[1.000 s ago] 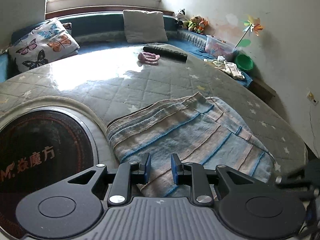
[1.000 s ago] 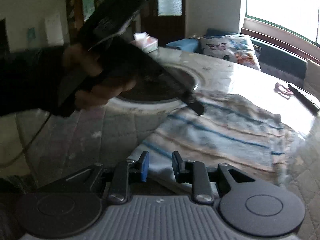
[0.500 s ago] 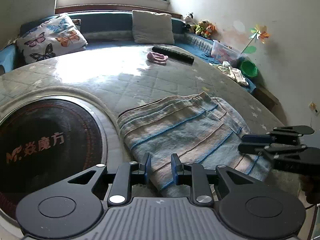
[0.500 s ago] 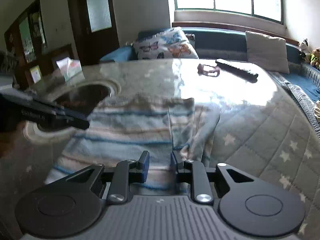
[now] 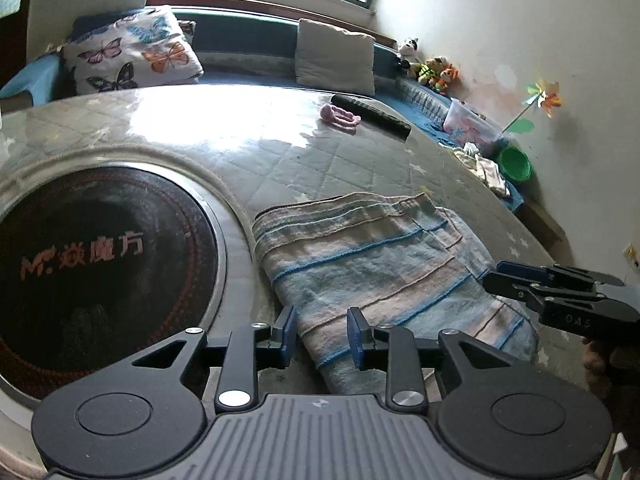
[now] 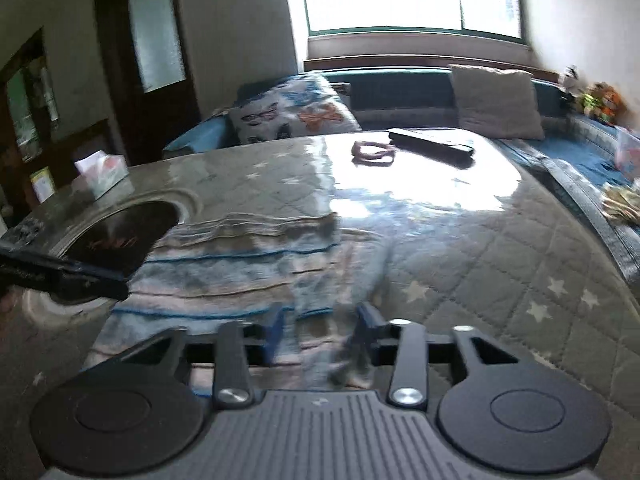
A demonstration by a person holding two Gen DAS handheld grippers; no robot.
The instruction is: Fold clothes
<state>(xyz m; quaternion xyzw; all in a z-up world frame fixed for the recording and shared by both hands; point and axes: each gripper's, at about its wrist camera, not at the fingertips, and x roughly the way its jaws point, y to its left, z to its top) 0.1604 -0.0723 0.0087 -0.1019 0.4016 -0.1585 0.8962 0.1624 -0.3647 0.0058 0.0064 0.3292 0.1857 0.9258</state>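
A blue, pink and grey striped garment [image 5: 372, 264] lies folded on the grey quilted table cover [image 5: 320, 168]. My left gripper [image 5: 321, 338] is open just above the garment's near left corner, and cloth shows through the gap between its fingers. In the right wrist view the same garment [image 6: 240, 264] spreads ahead and to the left. My right gripper [image 6: 320, 332] is open low over its near right edge, with a loose flap under the fingers. Each gripper shows in the other's view: the right gripper [image 5: 520, 280] at the garment's right side, the left gripper [image 6: 80, 276] at its left side.
A dark round inset plate with lettering [image 5: 92, 256] sits left of the garment. A pink item [image 5: 340, 116] and a black remote [image 5: 372, 114] lie at the far side. A tissue box [image 6: 102, 176] stands far left. Cushions, toys and a green bowl [image 5: 516, 164] line the bench.
The right gripper swung from the left side round to the garment's right edge, and its fingers spread wider. The left gripper drew back toward the near left corner.
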